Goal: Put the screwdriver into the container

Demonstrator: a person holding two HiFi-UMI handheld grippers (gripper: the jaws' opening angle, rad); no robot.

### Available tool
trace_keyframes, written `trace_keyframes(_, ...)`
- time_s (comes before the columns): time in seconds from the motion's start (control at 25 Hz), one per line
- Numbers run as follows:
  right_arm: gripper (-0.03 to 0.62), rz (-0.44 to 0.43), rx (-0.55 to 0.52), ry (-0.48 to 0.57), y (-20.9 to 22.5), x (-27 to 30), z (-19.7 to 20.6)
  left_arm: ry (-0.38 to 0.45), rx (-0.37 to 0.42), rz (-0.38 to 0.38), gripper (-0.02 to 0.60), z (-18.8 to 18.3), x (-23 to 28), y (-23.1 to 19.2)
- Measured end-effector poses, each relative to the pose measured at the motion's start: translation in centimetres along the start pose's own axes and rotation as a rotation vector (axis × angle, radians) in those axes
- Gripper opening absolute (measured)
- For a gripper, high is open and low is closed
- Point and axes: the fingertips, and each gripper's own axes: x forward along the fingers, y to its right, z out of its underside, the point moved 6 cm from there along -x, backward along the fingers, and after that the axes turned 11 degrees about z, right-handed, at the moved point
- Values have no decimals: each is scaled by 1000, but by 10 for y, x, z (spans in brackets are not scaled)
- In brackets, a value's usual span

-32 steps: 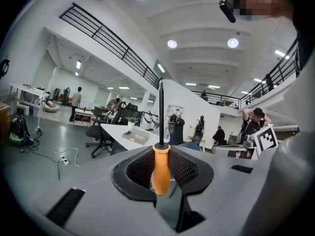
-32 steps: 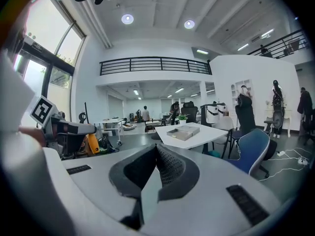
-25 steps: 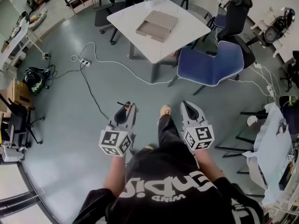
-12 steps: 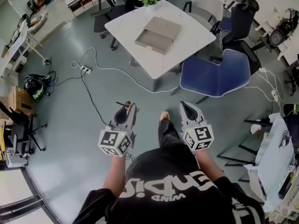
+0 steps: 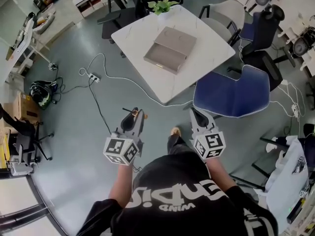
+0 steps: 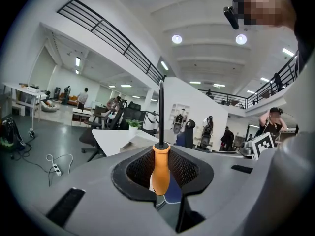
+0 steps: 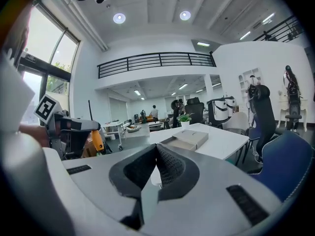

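My left gripper [image 5: 132, 120] is shut on the screwdriver [image 6: 160, 167], whose orange handle sits between the jaws and whose dark shaft stands straight up. From the head view only the orange handle end of the screwdriver [image 5: 145, 116] and a bit of shaft show. The right gripper [image 5: 198, 116] is shut with nothing in it; its jaws meet at the tips [image 7: 156, 146]. The container [image 5: 170, 49], a shallow beige open box, lies on the white table [image 5: 133, 33] ahead, well beyond both grippers. In the right gripper view the container [image 7: 187, 139] is ahead and the left gripper [image 7: 74, 130] is at left.
A blue office chair [image 5: 236, 95] stands right of the table, near the right gripper. A white cable and power strip [image 5: 91, 77] lie on the grey floor at left. A potted plant [image 5: 164, 6] sits at the table's far edge. More chairs and desks ring the room.
The table, container and blue chair have drawn closer and lower in the head view as the person walks toward them. Both grippers keep their pose and grip.
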Motion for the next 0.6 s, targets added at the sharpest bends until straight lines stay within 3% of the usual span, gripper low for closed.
trace_keyframes(0.6,12,-71,-4,-18,81,122,-49,50,-27,-72,89,-51,123,-51)
